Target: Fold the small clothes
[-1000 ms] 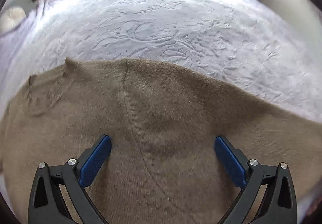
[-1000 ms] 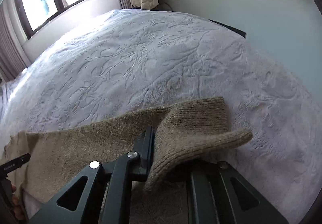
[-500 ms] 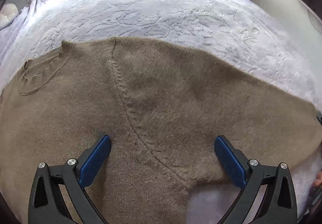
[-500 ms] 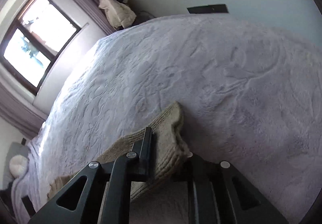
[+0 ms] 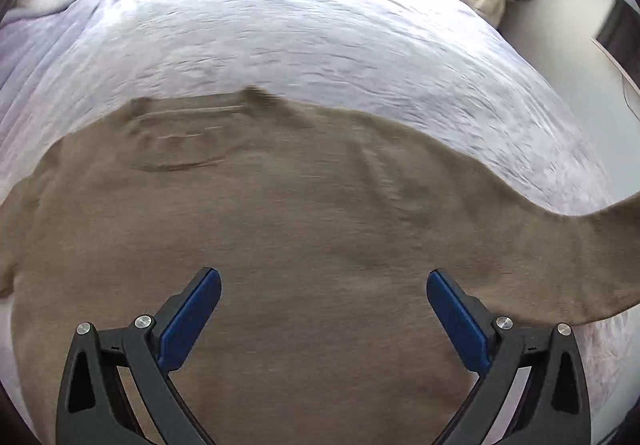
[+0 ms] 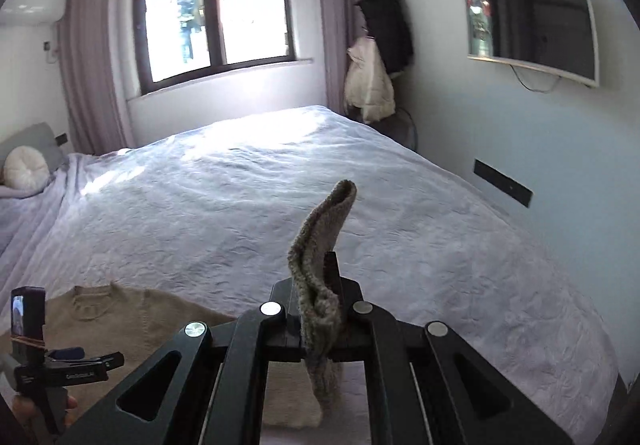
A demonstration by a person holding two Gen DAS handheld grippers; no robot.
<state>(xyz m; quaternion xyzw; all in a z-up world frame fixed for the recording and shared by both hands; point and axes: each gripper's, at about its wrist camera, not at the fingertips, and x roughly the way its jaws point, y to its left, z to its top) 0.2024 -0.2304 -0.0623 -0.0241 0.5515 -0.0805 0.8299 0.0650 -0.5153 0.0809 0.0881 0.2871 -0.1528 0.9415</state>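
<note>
1. A tan knit sweater [image 5: 304, 229] lies spread, ribbed round collar away from the camera, on a bed [image 5: 320, 37] under a pale quilted, embossed coverlet.
2. The left tongs [image 5: 324, 285], blue-padded, stand wide apart above the sweater's body, gripping nothing.
3. The right tongs [image 6: 320, 285] are clamped on the sweater's ribbed sleeve cuff [image 6: 324, 237], which curls upward above the bed.

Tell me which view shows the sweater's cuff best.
The right wrist view: the cuff stands up clamped in the right gripper, its ribbed edge sharp. The left wrist view shows the sweater body and the sleeve running off the right edge, cuff unseen.
</note>
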